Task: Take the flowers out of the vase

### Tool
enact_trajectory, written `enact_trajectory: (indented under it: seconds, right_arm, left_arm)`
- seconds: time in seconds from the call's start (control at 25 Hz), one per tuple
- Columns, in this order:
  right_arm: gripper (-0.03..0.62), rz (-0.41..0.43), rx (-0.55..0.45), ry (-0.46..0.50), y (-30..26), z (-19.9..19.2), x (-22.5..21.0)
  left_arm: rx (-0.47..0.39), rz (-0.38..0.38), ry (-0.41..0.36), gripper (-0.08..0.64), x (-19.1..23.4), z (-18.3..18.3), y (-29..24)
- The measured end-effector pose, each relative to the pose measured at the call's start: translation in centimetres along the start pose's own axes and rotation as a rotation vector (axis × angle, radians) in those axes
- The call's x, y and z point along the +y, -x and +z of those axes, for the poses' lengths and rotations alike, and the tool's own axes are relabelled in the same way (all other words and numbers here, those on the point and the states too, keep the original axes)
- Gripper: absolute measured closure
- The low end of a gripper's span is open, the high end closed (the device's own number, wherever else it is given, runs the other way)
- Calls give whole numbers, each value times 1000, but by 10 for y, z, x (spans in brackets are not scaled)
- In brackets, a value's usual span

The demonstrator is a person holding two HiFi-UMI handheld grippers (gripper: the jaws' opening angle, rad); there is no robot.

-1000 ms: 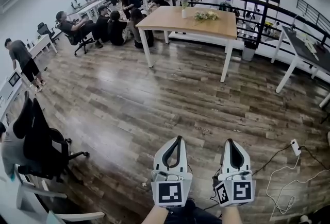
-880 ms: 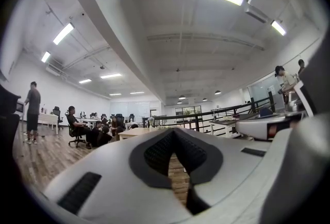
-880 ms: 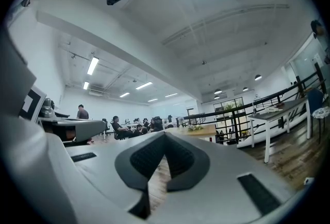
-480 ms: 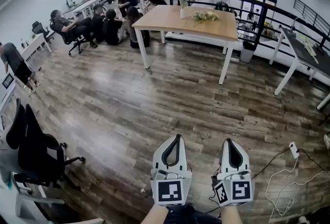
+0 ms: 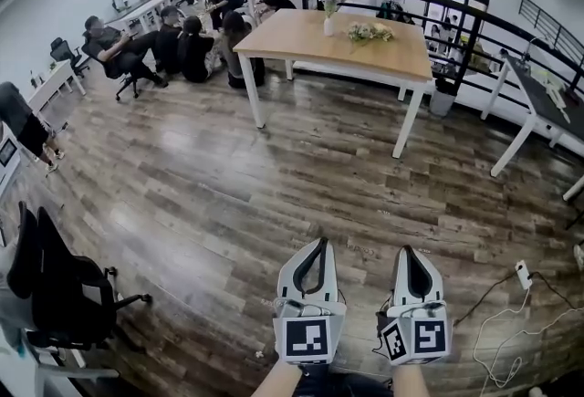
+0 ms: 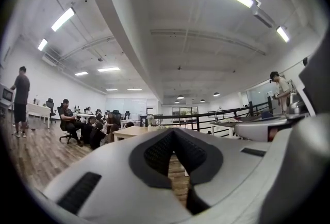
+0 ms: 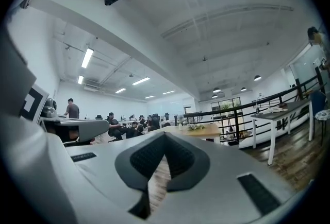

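Observation:
Far across the wooden floor stands a wooden table (image 5: 310,37) with white legs. On it a small white vase (image 5: 328,25) holds flowers, and a loose bunch of flowers (image 5: 368,33) lies to its right. My left gripper (image 5: 317,245) and right gripper (image 5: 405,252) are side by side at the bottom of the head view, pointing level toward the table and well short of it. Both are shut with nothing between their jaws. The left gripper view shows the table (image 6: 133,132) and vase (image 6: 150,120) small beyond the shut jaw tips (image 6: 172,130). The right gripper view shows the flowers (image 7: 195,126).
Several people sit at desks at the back left (image 5: 173,39). A black office chair (image 5: 55,290) stands at the near left. A black railing (image 5: 456,7) runs behind the table, with a bin (image 5: 442,99) by it. A white desk (image 5: 543,103) is at right. A power strip (image 5: 524,275) and cables lie on the floor.
Both grippers have travelled forward together over the floor toward the table, which now looks slightly nearer and further right. Their jaws stayed shut.

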State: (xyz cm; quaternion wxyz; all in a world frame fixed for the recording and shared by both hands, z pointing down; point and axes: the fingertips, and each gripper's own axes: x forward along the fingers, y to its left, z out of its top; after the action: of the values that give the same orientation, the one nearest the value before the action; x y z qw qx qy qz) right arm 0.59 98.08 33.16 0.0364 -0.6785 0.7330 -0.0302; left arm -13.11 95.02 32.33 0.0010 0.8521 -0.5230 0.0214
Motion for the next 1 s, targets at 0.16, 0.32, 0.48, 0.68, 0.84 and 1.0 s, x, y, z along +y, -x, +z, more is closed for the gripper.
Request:
enact_trajectory:
  seconds: [0.16, 0.32, 0.48, 0.68, 0.84, 1.0]
  right_arm:
    - [601, -1, 9, -10, -35, -3, 10]
    - [601, 4, 12, -4, -62, -6, 19]
    - [601, 5, 31, 2, -79, -10, 21]
    - [601, 8, 34, 0, -98, -15, 16]
    - [601, 17, 44, 8, -119, -15, 14]
    - [601, 41, 41, 4, -150, -18, 5]
  left_arm:
    - [2, -8, 7, 528, 25, 0, -24]
    - [8, -5, 19, 526, 46, -5, -44]
    - [17, -7, 29, 527, 56, -9, -59]
    - [20, 2, 39, 528, 65, -12, -78]
    - [30, 10, 39, 526, 71, -15, -96]
    - [33, 24, 34, 527, 76, -16, -125]
